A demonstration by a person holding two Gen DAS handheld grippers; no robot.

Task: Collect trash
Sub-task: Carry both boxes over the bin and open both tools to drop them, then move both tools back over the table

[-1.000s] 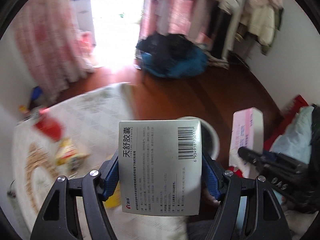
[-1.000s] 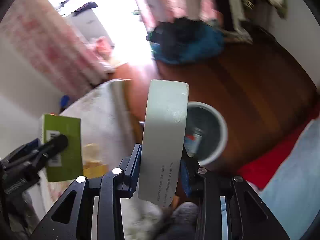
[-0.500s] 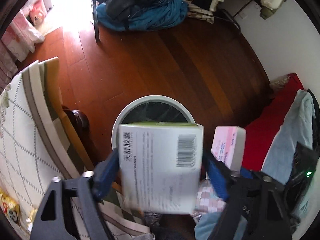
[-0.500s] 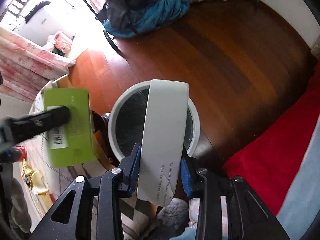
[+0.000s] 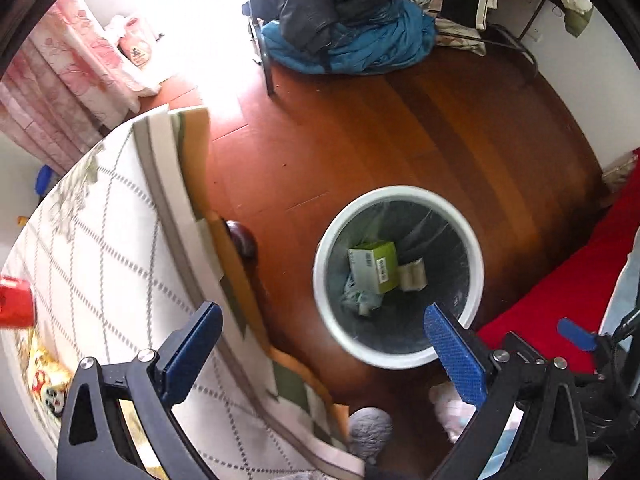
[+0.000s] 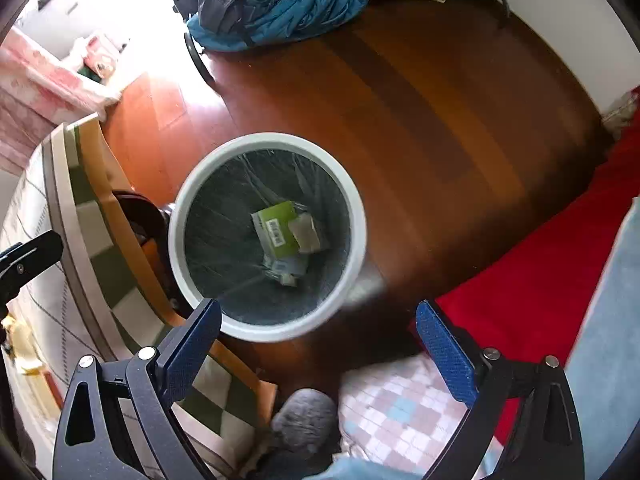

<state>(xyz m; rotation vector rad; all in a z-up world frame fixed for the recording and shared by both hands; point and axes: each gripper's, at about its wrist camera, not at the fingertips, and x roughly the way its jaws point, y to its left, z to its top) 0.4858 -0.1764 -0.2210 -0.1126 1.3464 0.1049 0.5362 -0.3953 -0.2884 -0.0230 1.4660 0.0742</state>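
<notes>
Red and yellow trash (image 5: 38,364) lay on the worktop (image 5: 120,240) — far left, nearer the left gripper (image 5: 320,352) — both grippers' fingers spread, empty.

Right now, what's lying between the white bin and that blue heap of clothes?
Only bare wooden floor separates the white bin from the blue heap of clothes; nothing lies on that stretch. The right wrist view shows it best.

Daylight floods in from the upper left, blown out to pure white over the reddish wooden floor (image 5: 360,132); fisheye bending curves every edge into dark corners; right wrist view smears with motion blur near the white round bin (image 6: 267,236)
</notes>
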